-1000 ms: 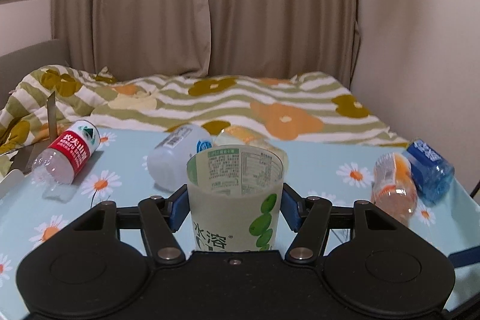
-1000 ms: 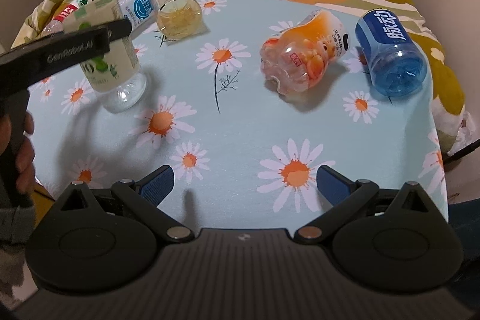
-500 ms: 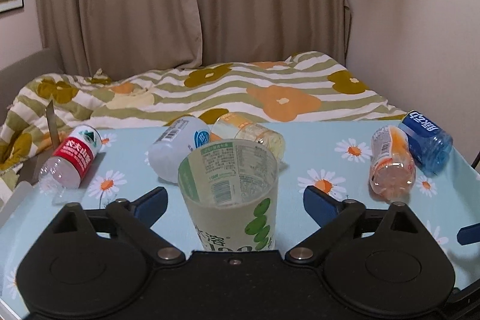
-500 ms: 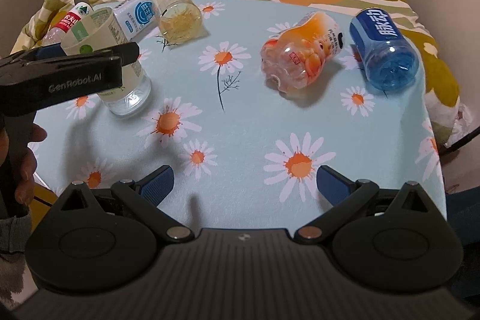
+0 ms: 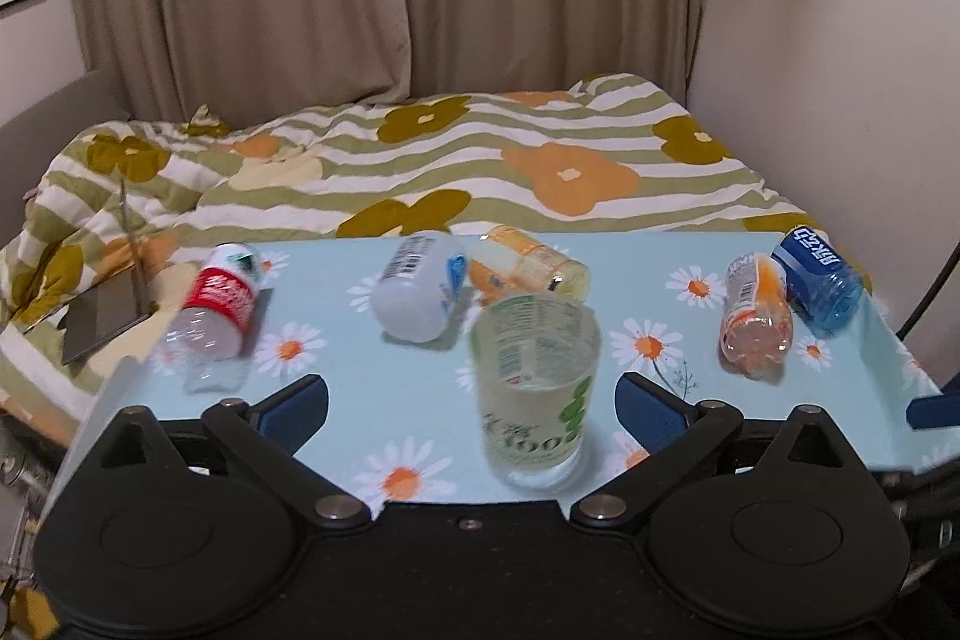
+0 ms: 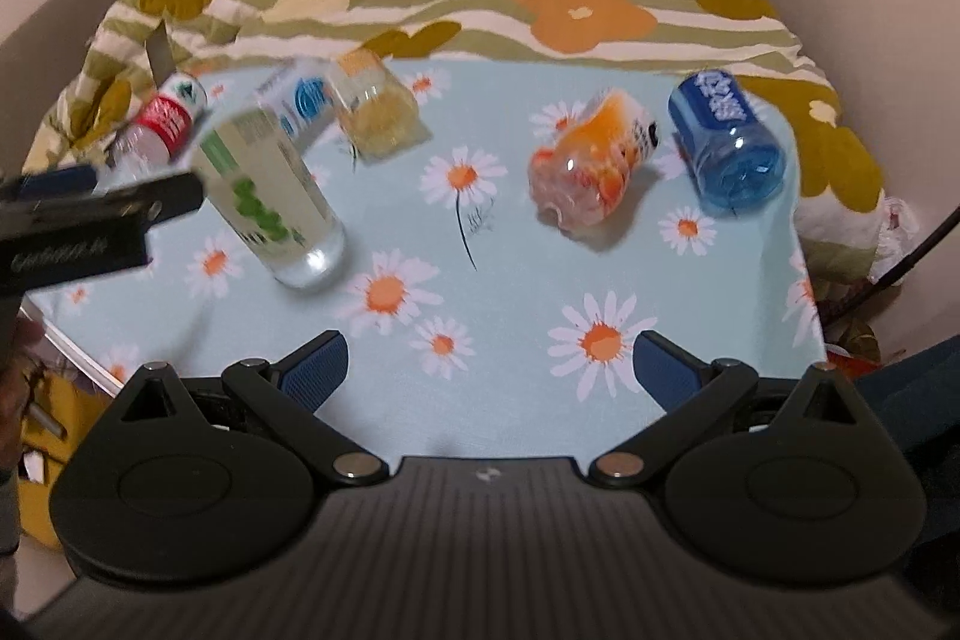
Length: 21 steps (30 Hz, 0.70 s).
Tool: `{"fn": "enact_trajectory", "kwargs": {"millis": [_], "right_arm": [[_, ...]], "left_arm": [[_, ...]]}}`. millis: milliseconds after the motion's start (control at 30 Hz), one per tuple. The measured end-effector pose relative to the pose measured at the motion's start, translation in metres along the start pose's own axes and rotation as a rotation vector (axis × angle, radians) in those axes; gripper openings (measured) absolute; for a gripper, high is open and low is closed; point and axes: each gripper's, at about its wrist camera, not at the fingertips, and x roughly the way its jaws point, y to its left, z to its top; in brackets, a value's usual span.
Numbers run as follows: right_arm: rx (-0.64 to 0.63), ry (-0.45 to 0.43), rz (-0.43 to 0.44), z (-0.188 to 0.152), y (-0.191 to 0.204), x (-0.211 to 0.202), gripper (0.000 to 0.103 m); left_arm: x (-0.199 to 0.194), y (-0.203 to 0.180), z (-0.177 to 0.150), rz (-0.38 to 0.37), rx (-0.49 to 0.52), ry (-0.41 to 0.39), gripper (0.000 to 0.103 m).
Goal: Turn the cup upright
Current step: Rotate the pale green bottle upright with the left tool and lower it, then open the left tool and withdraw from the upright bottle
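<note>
The green-labelled cup [image 5: 536,388] stands upright, mouth up, on the daisy-print worktop [image 5: 372,388], between the spread fingers of the left tool [image 5: 472,403] but touching neither. The right tool [image 6: 489,361] hovers over bare cloth near the front edge, its jaws wide apart and holding nothing. Behind the cup lie a white bottle [image 5: 420,293] and a yellow bottle [image 5: 531,268]; a red-labelled bottle [image 5: 216,304] lies to the left, an orange bottle [image 5: 755,322] and a blue bottle [image 5: 819,277] to the right.
</note>
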Motion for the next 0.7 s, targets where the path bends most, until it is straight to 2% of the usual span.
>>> {"fn": "enact_trajectory", "kwargs": {"millis": [333,700], "right_arm": [[0.029,-0.061,-0.118,0.019,0.030,-0.051,0.103],[0.044,-0.082,-0.170,0.015,0.049,-0.059,0.103]], "left_arm": [[-0.038,0.046,0.019,-0.056,-0.064,0.086,0.103],[-0.047,0.063,0.012,-0.062,-0.030,0.104,0.103]]}}
